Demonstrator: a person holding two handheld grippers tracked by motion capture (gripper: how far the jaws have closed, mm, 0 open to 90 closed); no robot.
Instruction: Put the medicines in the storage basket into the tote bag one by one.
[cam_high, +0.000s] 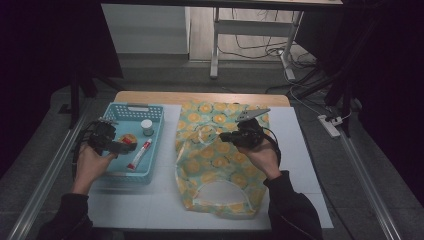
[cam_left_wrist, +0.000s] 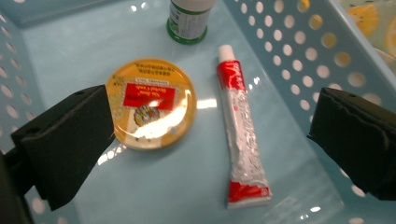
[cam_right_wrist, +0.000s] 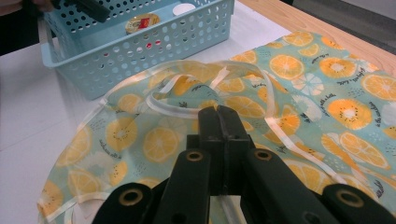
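Observation:
A light-blue perforated basket stands at the table's left. In it lie a round yellow-lidded jar, a red and white tube and a small white-capped bottle. My left gripper hangs open low over the basket floor, with the jar by one jaw and the tube between the jaws, untouched. A teal bag with an orange-slice print lies flat at mid-table. My right gripper is shut on the bag's white strap and holds that edge slightly raised.
The basket wall stands close beside the bag's left edge. White table covering shows to the right of the bag and along the front. A wooden table edge runs behind.

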